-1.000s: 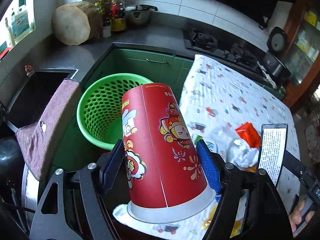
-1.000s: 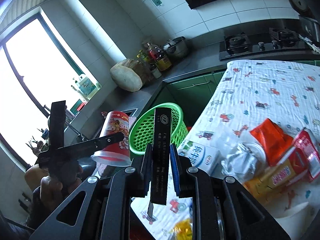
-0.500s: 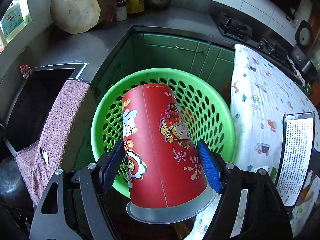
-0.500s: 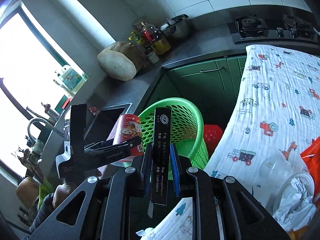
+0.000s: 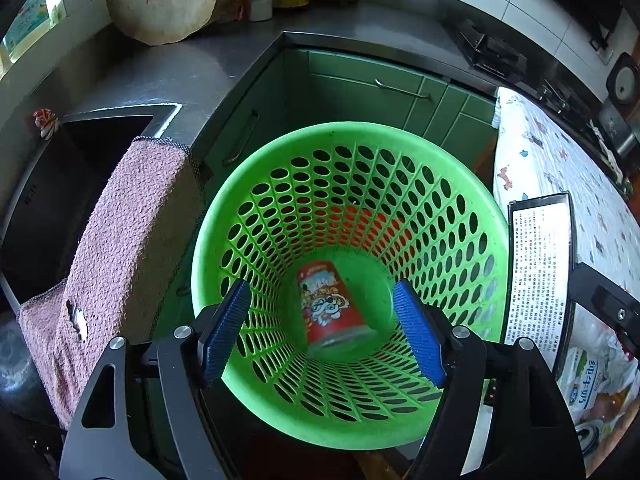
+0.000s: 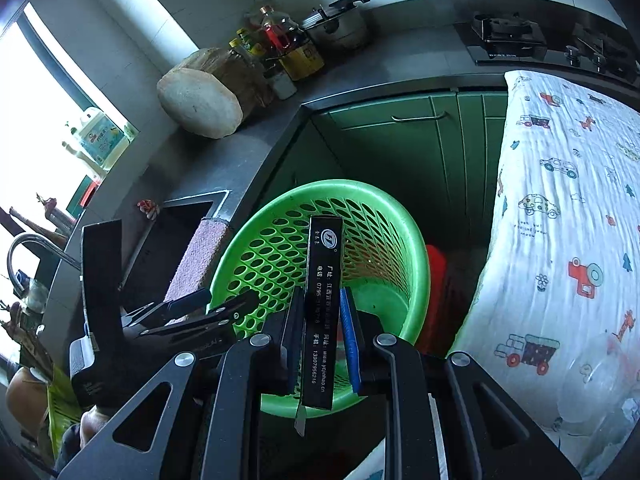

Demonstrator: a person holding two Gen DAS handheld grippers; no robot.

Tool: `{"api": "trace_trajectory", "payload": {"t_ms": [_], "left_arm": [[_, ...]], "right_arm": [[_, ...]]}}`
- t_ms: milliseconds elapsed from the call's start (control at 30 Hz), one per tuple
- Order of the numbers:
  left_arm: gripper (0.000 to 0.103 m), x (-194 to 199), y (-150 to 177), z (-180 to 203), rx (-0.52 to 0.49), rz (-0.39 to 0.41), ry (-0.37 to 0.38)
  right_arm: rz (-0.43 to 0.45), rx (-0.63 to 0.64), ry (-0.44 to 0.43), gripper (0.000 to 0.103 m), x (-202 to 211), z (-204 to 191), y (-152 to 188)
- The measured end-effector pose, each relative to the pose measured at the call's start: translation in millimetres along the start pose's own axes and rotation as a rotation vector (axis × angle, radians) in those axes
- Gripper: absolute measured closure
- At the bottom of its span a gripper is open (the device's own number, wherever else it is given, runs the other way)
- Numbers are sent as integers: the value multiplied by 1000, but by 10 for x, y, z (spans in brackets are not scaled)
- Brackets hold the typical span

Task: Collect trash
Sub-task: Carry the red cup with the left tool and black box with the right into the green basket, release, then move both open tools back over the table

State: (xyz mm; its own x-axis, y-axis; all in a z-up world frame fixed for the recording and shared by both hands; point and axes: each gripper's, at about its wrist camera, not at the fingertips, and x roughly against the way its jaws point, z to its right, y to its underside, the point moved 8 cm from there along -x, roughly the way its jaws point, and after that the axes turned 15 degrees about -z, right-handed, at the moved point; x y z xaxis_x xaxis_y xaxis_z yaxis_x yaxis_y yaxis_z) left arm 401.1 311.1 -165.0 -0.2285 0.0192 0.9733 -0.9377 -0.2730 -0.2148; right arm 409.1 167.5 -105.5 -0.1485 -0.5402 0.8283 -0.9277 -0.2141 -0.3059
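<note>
The left tongs (image 5: 320, 332) are held wide apart over the green basket (image 5: 472, 216), and nothing is gripped between the blue pads (image 5: 226, 332). The red paper cup (image 5: 330, 306) is seen lying on its side at the bottom of the basket, with its open end turned toward the camera; it looks a little blurred. The basket is full of holes and is placed on the floor, in the corner by the green cupboards (image 5: 360, 92). A pink towel (image 5: 124, 248) is draped over the edge of the sink (image 5: 60, 184), just beside the basket. The right tongs (image 6: 320, 332) are clamped on a flat black box (image 6: 322, 304) with white writing on it, and the box is held upright above the near rim of the basket. From the left wrist view the same box is seen at the right, just past the basket rim. The left tongs are also seen from the right wrist view, spread open near the towel. A surface covered with a white cloth (image 6: 560, 208) with little cars on it is seen at the right. A white carton (image 5: 582, 380) and some crumpled paper (image 5: 612, 356) are left lying on it. A big wooden block (image 6: 200, 104) and some bottles (image 6: 280, 44) are kept on the dark counter behind.
</note>
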Motion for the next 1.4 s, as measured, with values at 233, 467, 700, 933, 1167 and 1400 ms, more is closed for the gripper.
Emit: {"api": "trace_trajectory", "payload": {"t_ms": [233, 467, 700, 933, 1167, 1400], "left_arm": [[27, 110, 27, -118, 24, 23, 20], [27, 254, 67, -150, 22, 49, 16], [26, 472, 253, -25, -1, 80, 20], [20, 740, 589, 227, -33, 117, 38], [18, 919, 977, 591, -64, 140, 56], [17, 1008, 1392, 988, -88, 135, 94]], "right_arm": [[-23, -11, 7, 82, -177, 30, -91], [-15, 16, 0, 71, -47, 20, -10], [4, 63, 13, 58, 380, 44, 284], [56, 142, 27, 45, 962, 81, 779], [78, 151, 26, 41, 1463, 362, 1384], [84, 150, 38, 28, 1838, 651, 1965]]}}
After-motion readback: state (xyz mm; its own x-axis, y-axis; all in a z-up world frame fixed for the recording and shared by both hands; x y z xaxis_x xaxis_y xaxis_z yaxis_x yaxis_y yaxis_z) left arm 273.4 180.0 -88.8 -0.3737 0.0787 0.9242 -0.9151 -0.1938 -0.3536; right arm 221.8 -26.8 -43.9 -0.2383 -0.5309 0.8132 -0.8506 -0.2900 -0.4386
